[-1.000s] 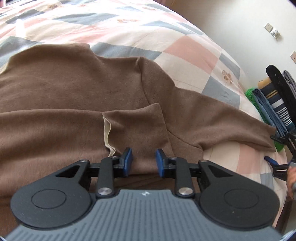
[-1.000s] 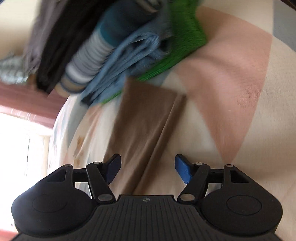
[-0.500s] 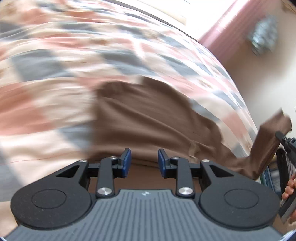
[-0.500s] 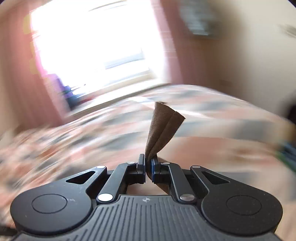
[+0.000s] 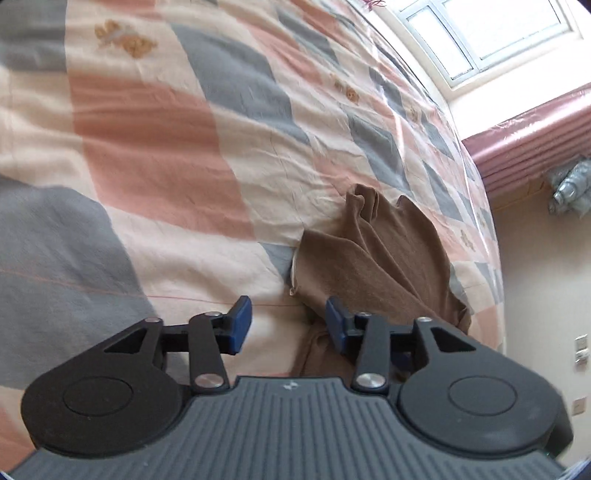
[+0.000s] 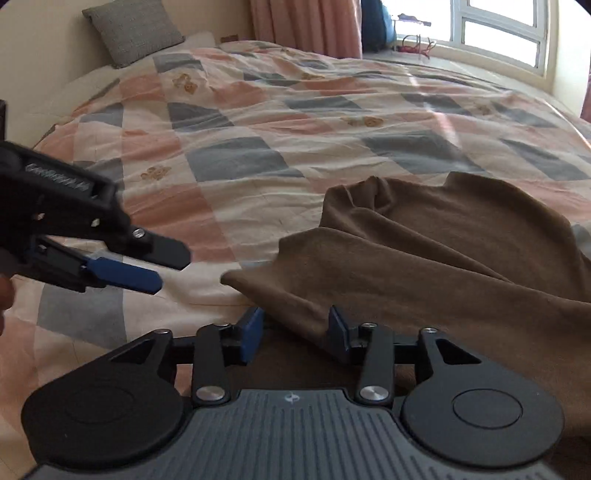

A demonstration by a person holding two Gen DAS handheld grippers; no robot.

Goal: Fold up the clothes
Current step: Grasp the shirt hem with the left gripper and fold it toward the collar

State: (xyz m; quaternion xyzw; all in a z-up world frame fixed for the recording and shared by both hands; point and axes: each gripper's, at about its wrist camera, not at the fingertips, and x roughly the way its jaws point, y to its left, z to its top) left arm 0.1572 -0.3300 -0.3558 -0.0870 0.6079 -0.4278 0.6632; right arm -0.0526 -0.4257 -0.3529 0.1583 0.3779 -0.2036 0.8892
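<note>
A brown sweater (image 6: 443,251) lies bunched on the patchwork quilt (image 6: 240,122), with a folded sleeve edge (image 6: 295,295) running toward me. My right gripper (image 6: 295,332) is open; that brown edge rests between its blue pads without being pinched. In the left wrist view the sweater (image 5: 369,266) lies ahead and to the right. My left gripper (image 5: 288,326) is open over bare quilt (image 5: 147,155), its right pad by the cloth's edge. The left gripper (image 6: 166,267) also shows at the left of the right wrist view, above the quilt and apart from the sweater.
A grey pillow (image 6: 133,31) leans at the head of the bed. A window (image 6: 495,33) and pink curtains (image 6: 306,26) stand beyond the far side. The wall (image 5: 546,295) with sockets borders the bed on the right.
The right gripper, shut on the lifted brown sleeve half a second ago, has opened, and the sleeve now lies across the sweater. The left gripper has opened wider and swung to the sweater's left edge.
</note>
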